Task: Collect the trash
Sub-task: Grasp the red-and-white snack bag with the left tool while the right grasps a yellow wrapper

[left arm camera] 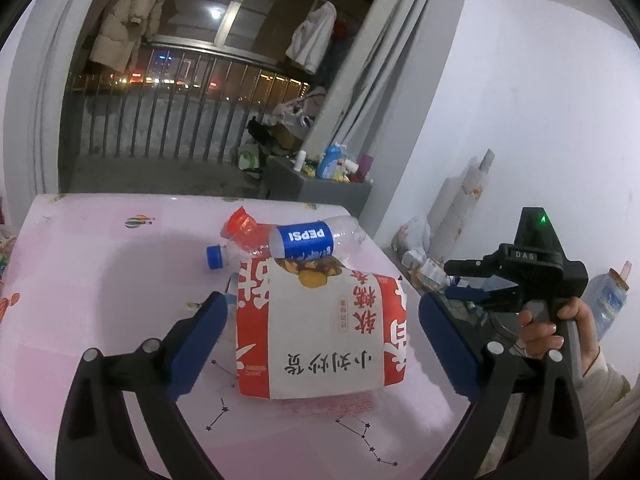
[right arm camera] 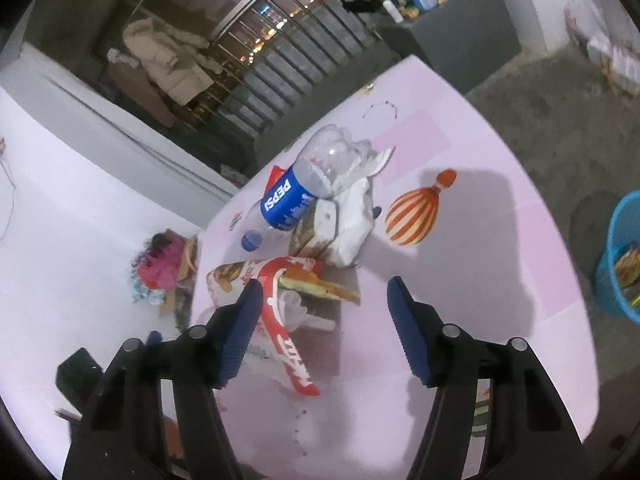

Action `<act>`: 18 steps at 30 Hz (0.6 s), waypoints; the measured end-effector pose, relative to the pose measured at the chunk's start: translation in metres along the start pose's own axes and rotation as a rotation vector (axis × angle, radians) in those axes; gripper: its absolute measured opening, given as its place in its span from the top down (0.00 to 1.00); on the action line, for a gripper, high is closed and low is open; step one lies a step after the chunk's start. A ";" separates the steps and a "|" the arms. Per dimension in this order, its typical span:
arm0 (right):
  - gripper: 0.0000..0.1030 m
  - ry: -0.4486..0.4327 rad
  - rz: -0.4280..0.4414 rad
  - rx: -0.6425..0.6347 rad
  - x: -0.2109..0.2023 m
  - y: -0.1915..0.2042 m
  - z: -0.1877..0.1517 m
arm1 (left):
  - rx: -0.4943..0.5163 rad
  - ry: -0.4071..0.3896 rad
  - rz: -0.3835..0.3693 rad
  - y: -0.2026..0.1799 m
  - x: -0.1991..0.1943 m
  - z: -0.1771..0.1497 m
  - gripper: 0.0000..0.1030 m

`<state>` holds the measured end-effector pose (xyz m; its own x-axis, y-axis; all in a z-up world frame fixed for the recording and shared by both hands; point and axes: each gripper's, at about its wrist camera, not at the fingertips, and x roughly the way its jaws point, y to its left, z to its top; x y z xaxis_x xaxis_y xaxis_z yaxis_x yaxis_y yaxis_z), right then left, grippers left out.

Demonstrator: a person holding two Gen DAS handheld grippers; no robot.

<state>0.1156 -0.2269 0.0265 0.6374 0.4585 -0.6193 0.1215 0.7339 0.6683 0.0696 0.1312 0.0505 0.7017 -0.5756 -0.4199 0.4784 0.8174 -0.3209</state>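
While the left wrist view looks across the pink patterned tablecloth, the left gripper stands spread wide, its blue pads either side of a flattened red-and-white paper food bag and not touching it. Just behind the bag lies a crushed clear plastic Pepsi bottle with a blue cap, resting on the bag's far edge, with a scrap of red wrapper at its neck. None of this trash is lifted yet, so I judge the collecting barely begun on this table. Off the table's right edge a person's hand grips the handle of the right gripper; more bottles and bags lie along the white wall.

From the right wrist view, the right gripper is also open with nothing pinched; its left pad sits close against the red-and-white paper bag, which stands on edge here. Beyond it the Pepsi bottle leans on a crumpled white paper bag. A blue plastic bin with some waste inside stands on the floor well apart to the right, the likely destination. The pile is tangled, so lifting one piece may drag the others
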 end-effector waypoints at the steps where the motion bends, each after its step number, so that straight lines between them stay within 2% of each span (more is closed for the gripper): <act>1: 0.41 0.016 0.023 0.015 0.003 -0.001 0.000 | -0.002 0.004 0.000 0.002 0.002 0.000 0.10; 6: 0.40 0.081 0.087 0.056 0.016 0.001 0.001 | -0.055 0.023 -0.010 0.013 0.016 0.005 0.17; 9: 0.40 0.101 0.093 0.070 0.025 0.000 0.005 | -0.091 0.040 -0.004 0.022 0.026 0.010 0.23; 12: 0.40 0.143 0.108 0.111 0.039 -0.003 0.006 | -0.083 0.057 0.006 0.027 0.038 0.015 0.26; 15: 0.40 0.166 0.109 0.133 0.047 -0.004 0.006 | -0.078 0.118 0.030 0.032 0.057 0.020 0.31; 18: 0.40 0.170 0.146 0.143 0.051 -0.003 0.007 | -0.122 0.168 0.033 0.041 0.074 0.021 0.36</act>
<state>0.1527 -0.2092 -0.0043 0.5206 0.6408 -0.5643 0.1516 0.5810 0.7997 0.1519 0.1227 0.0240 0.6131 -0.5527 -0.5645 0.3818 0.8329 -0.4008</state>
